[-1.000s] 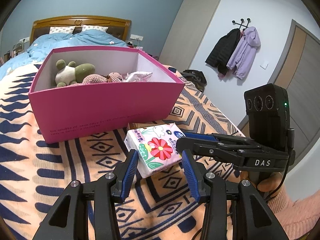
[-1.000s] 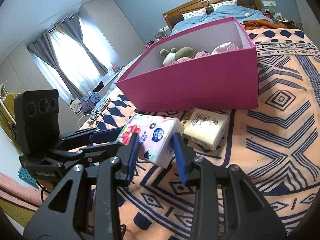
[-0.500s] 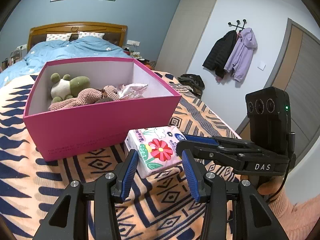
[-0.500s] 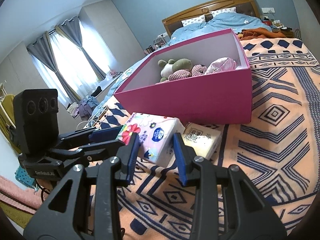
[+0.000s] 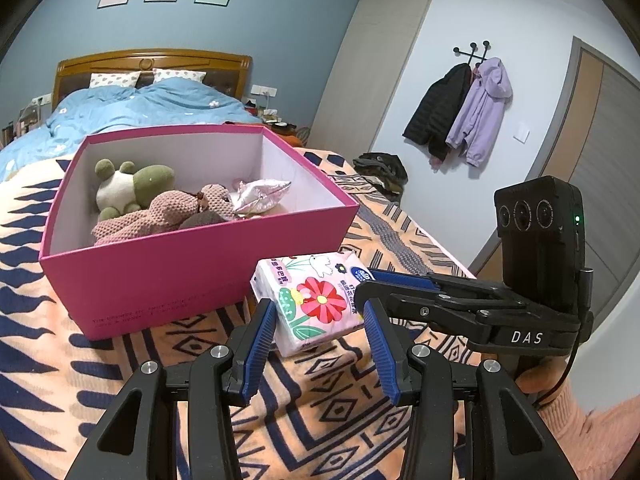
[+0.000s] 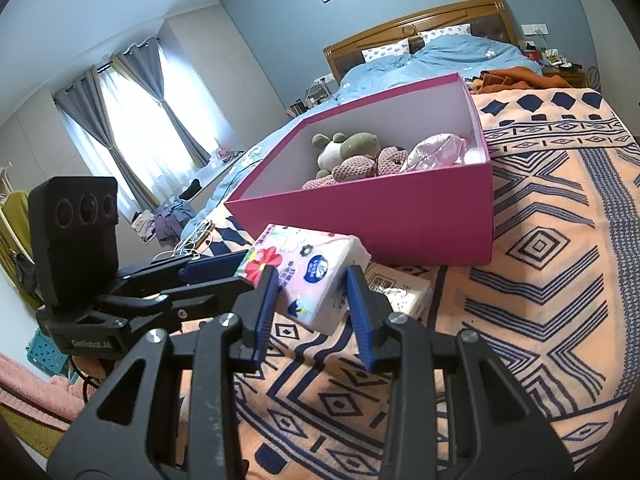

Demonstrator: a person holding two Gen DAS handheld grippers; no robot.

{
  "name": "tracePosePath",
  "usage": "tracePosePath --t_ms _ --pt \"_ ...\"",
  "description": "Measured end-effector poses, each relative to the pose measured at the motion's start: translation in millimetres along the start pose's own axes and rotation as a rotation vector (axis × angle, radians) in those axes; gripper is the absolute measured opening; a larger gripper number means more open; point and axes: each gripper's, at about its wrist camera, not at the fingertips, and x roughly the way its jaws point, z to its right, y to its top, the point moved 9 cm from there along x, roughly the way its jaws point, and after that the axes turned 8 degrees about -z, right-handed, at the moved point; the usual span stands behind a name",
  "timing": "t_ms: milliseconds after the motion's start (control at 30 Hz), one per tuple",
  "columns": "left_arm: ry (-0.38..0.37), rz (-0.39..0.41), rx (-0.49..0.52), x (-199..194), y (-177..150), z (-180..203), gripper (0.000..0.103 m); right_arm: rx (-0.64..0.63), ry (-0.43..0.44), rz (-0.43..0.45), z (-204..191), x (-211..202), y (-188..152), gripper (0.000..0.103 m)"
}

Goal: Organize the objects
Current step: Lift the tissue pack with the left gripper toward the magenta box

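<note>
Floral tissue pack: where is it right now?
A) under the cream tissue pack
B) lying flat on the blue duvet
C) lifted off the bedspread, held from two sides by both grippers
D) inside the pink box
C: the floral tissue pack sits raised between the right gripper and left gripper, outside the pink box.

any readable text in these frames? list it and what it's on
"DAS": white letters on the right tool body.
Embossed name on the left tool body: too faint.
Floral tissue pack: Chinese print, too small.
Pink box front: small line, unreadable.
Cream tissue pack: QR code, text blurred.
</note>
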Motion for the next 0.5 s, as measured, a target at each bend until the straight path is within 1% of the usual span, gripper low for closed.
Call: tracePosePath --t_ms 500 --pt "-0.016 0.007 0.015 3 15 4 0.046 -0.015 -0.015 0.034 4 -11 16 0.038"
